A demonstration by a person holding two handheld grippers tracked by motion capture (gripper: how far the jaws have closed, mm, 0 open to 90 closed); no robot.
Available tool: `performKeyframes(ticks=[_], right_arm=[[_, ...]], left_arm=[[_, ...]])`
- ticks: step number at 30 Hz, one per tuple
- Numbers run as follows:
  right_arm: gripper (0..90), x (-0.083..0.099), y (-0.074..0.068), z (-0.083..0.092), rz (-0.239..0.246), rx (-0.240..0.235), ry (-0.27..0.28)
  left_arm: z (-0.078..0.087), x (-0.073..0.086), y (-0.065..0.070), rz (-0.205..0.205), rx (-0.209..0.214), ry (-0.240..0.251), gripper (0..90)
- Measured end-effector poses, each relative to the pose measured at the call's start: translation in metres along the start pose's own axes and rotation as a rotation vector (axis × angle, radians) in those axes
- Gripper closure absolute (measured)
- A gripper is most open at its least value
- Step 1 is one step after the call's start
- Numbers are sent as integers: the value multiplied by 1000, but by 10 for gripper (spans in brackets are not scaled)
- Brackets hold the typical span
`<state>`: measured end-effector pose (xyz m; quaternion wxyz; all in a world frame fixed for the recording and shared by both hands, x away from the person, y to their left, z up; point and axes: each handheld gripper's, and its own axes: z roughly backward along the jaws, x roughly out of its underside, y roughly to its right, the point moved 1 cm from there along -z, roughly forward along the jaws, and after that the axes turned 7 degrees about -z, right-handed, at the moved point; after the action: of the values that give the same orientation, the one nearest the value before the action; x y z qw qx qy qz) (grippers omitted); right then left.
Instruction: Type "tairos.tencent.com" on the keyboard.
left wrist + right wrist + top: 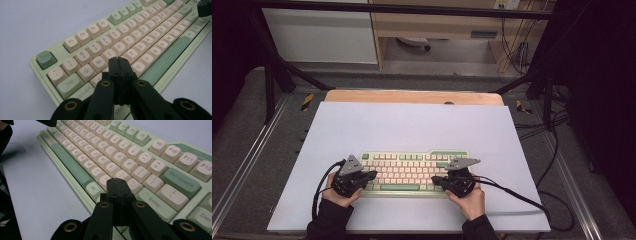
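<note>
A pale green keyboard with cream and green keys lies on the white mat near the front. My left gripper hovers over its left end, jaws shut with nothing between them. In the left gripper view the shut tips of the left gripper sit just above the keyboard in the letter rows near the S and D keys. My right gripper is over the keyboard's right part, also shut and empty. In the right gripper view, the right gripper points at the keyboard in the lower rows left of the Enter key.
The white mat covers a wooden table whose far edge shows. Black frame bars and cables run around the table. Bare mat lies behind and to both sides of the keyboard.
</note>
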<state>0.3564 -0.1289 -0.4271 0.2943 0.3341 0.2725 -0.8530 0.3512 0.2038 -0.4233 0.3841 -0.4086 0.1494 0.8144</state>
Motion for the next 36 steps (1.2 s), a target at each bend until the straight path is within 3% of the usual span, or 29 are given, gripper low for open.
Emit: performKeyframes(ticks=[8,18,36], right_arm=[[900,-9,-8,-14,16,-5,-17],[900,-7,-8,-27,9,-14,-12],[900,-5,-8,-30,15,-15,-25]], left_arm=[[1,4,-3,9,-1,-1,899],[-1,4,-3,9,5,-4,900],[-3,5,-3,7,7,-7,900]])
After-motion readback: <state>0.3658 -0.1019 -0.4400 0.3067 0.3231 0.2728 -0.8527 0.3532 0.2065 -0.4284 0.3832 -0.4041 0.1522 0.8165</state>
